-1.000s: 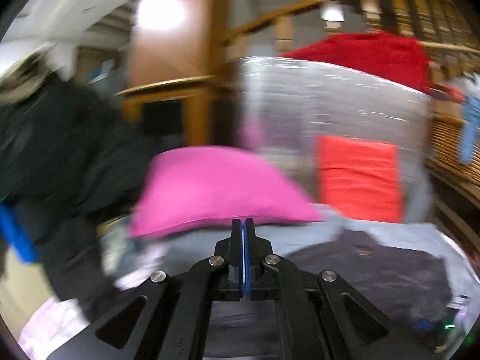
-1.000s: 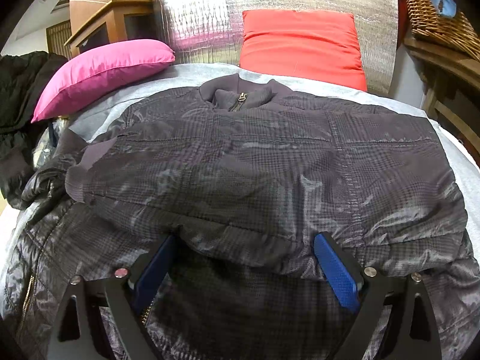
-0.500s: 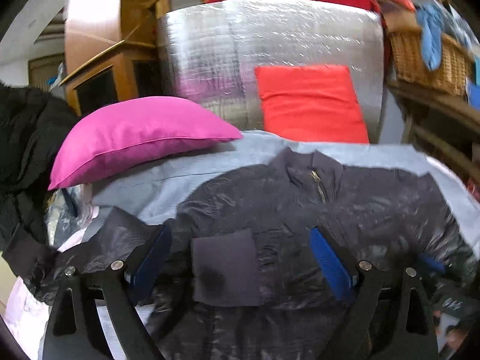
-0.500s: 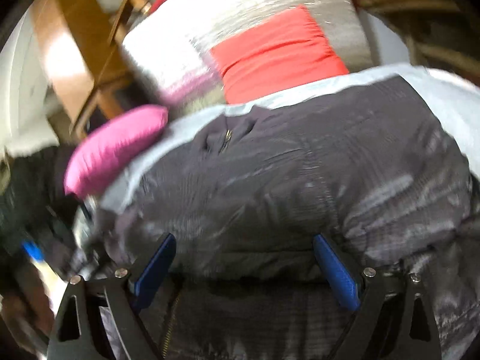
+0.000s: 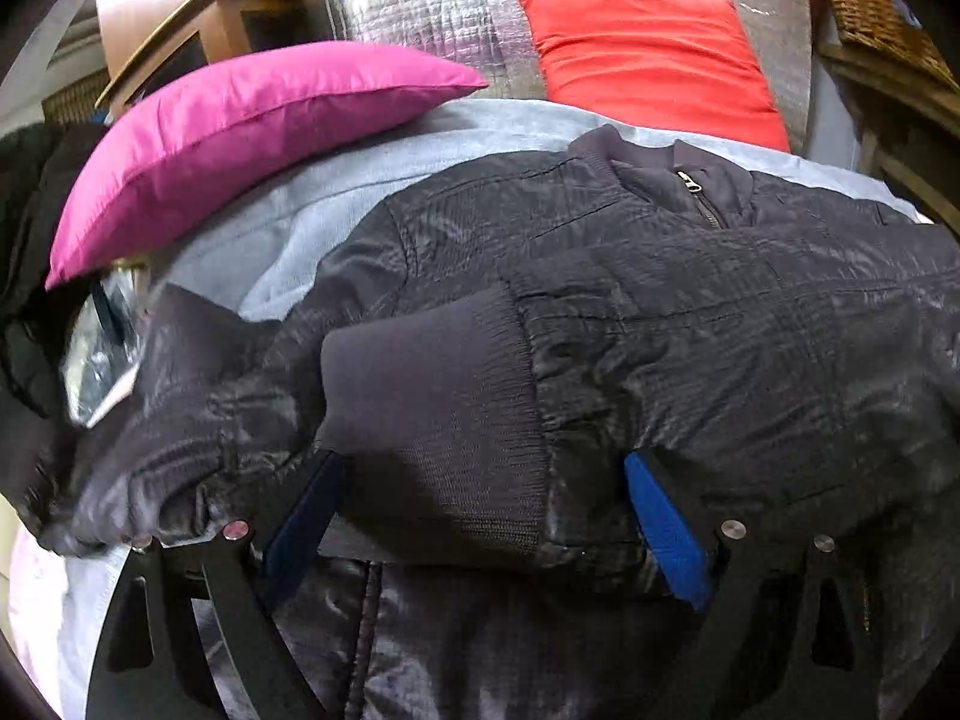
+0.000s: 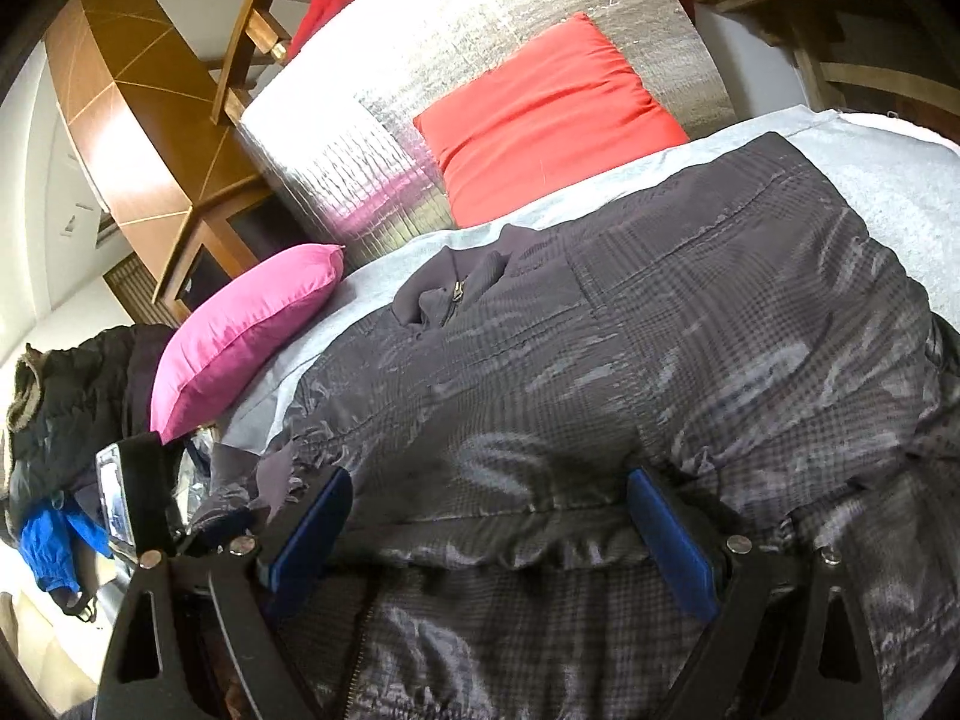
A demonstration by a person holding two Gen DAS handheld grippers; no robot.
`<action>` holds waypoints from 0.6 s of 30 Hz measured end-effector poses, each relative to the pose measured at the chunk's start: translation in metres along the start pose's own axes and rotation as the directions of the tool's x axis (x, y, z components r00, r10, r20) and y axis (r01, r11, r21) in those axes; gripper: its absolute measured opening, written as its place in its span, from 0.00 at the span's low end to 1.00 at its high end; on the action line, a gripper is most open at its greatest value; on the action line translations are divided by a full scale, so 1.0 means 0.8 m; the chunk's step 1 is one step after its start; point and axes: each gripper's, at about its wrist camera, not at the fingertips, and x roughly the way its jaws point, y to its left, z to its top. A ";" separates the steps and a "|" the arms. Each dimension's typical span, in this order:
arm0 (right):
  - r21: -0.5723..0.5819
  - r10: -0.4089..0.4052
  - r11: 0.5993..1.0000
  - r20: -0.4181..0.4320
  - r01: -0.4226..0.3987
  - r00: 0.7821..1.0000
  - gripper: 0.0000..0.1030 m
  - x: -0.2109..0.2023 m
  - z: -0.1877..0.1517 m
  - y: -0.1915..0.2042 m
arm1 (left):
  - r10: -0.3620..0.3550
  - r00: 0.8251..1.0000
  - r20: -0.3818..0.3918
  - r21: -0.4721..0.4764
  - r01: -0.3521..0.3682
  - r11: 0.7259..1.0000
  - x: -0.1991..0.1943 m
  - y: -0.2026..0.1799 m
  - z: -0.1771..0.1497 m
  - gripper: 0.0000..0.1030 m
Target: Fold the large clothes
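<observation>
Jacket [image 5: 690, 312], dark padded, zipped, lies flat on grey sheet [image 5: 336, 192], collar toward far red cushion [image 5: 654, 60], one sleeve folded across chest with ribbed cuff [image 5: 432, 414] near. Left gripper [image 5: 480, 516], jaws spread and empty, straddles that cuff, likely ready to pinch. Right gripper [image 6: 489, 534], likewise released, straddles the sleeve's fold.

Open tongs [image 5: 480, 516] over jacket cuff [image 5: 432, 396]

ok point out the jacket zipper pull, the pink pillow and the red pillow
zipper pull [image 5: 684, 177], left wrist view, the metal tab
pink pillow [image 5: 240, 126], left wrist view, its middle
red pillow [image 6: 546, 114], right wrist view, its middle
</observation>
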 end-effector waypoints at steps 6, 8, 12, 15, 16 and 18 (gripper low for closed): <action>0.001 0.000 1.000 0.001 0.000 1.000 0.92 -0.002 0.000 -0.001 | -0.075 0.997 0.001 -0.073 0.075 0.995 0.005 0.021 -0.003 0.93; 0.001 0.001 1.000 0.001 -0.001 1.000 0.92 -0.003 0.000 -0.002 | -0.086 0.996 0.001 -0.086 0.086 0.993 0.008 0.024 -0.003 0.93; -0.001 -0.003 1.000 -0.001 0.003 1.000 0.92 -0.001 -0.001 -0.002 | -0.086 0.996 0.000 -0.099 0.086 0.991 0.011 0.026 -0.003 0.97; -0.009 -0.012 1.000 -0.004 0.012 1.000 0.92 0.000 -0.001 -0.001 | -0.093 0.996 -0.017 -0.126 0.090 0.988 0.021 0.030 0.001 1.00; -0.012 -0.016 1.000 -0.007 0.015 1.000 0.92 0.002 -0.001 0.000 | -0.099 0.995 -0.017 -0.135 0.096 0.986 0.021 0.032 0.002 1.00; -0.018 -0.022 1.000 -0.012 0.022 1.000 0.92 0.005 -0.002 0.001 | -0.114 0.993 -0.019 -0.146 0.110 0.983 0.018 0.035 0.003 1.00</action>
